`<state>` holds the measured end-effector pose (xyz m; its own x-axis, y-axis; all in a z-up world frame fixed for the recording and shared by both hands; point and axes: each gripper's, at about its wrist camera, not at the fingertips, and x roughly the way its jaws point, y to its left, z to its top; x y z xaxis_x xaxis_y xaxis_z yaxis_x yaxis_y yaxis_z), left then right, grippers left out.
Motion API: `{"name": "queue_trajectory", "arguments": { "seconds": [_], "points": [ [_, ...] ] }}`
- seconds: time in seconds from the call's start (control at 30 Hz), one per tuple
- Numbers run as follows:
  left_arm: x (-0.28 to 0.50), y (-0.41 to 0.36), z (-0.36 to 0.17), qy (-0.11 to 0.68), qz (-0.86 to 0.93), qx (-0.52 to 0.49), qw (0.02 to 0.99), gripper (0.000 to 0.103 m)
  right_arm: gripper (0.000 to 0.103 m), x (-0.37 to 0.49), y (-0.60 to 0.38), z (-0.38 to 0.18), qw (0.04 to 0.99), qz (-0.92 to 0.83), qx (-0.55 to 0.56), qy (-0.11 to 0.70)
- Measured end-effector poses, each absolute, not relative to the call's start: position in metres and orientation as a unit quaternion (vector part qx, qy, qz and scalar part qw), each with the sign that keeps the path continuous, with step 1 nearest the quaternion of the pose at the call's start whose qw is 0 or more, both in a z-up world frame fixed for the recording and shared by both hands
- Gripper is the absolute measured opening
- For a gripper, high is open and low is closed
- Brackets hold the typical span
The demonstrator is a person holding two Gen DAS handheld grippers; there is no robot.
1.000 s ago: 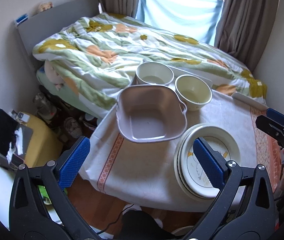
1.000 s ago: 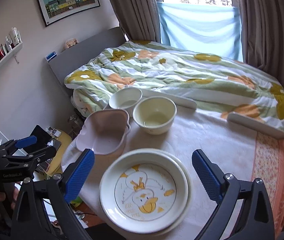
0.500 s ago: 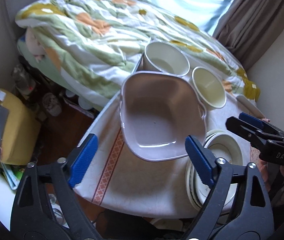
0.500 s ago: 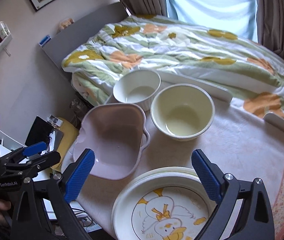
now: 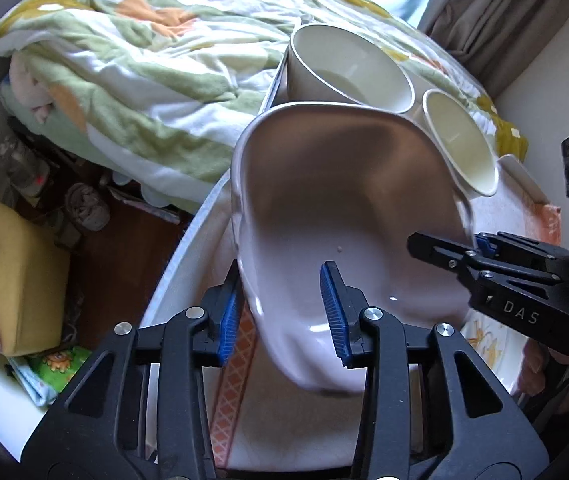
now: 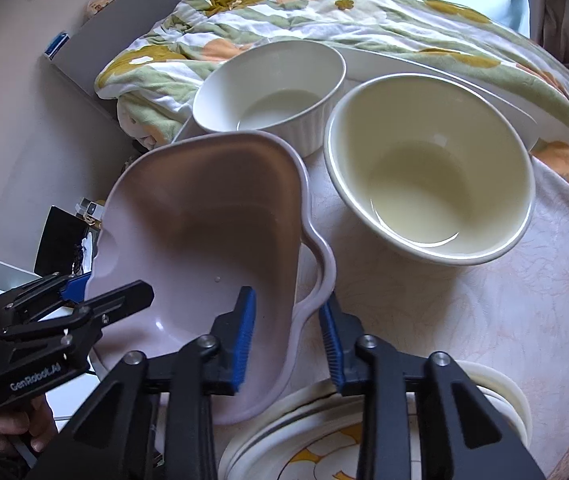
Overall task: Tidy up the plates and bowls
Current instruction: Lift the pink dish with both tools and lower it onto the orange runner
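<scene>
Closing left claw point(image 5: 282, 312), right claw point(image 6: 286, 336), straddling pink dish point(image 6: 204, 248) rims

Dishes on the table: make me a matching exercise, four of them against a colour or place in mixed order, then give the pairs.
Things:
1. square dish with handles
2. ribbed bowl
3. smooth round bowl
4. stack of plates

Descriptions:
A. cream, right of the ribbed one in the right wrist view
B. pale pink, rim between the fingers of both grippers
C. yellow drawing, nearest the camera
D. white, nearest the bed

Pairs: 1-B, 2-D, 3-A, 4-C
</scene>
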<state>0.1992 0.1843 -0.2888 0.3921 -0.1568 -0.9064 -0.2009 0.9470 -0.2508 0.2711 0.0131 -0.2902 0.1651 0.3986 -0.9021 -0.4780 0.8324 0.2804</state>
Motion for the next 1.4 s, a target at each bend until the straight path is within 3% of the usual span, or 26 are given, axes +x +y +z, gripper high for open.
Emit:
{"name": "queue_trajectory", "arguments": {
  "seconds": [0.03,0.07,0.2,0.47,0.8,1.1,1.4],
  "points": [
    [0.201,0.184,-0.291,0.553,0.011,-0.158,0.818,0.023,0.020,0.271,0.013,-0.290,0.762,0.287,-0.035,0.579],
    [0.202,0.185,-0.292,0.555,0.007,-0.158,0.816,0.021,0.016,0.271,0.014,-0.291,0.762,0.288,-0.035,0.579],
    [0.203,0.189,-0.292,0.553,0.006,-0.158,0.818,0.021,0.011,0.271,0.015,-0.294,0.757,0.287,-0.029,0.586],
    [0.201,0.194,-0.275,0.538,-0.003,-0.148,0.830,0.021,0.011,0.265,0.014,-0.287,0.759,0.291,-0.025,0.582],
    [0.182,0.168,-0.219,0.499,-0.007,-0.115,0.859,0.021,0.011,0.242,-0.010,-0.247,0.782,0.303,-0.003,0.545],
    [0.167,0.079,-0.165,0.465,-0.025,-0.086,0.880,0.021,0.011,0.210,-0.088,-0.197,0.815,0.294,0.019,0.500],
    [0.159,-0.061,-0.155,0.453,-0.103,-0.072,0.883,0.021,0.011,0.179,-0.225,-0.181,0.845,0.218,0.053,0.485]
  ]
}}
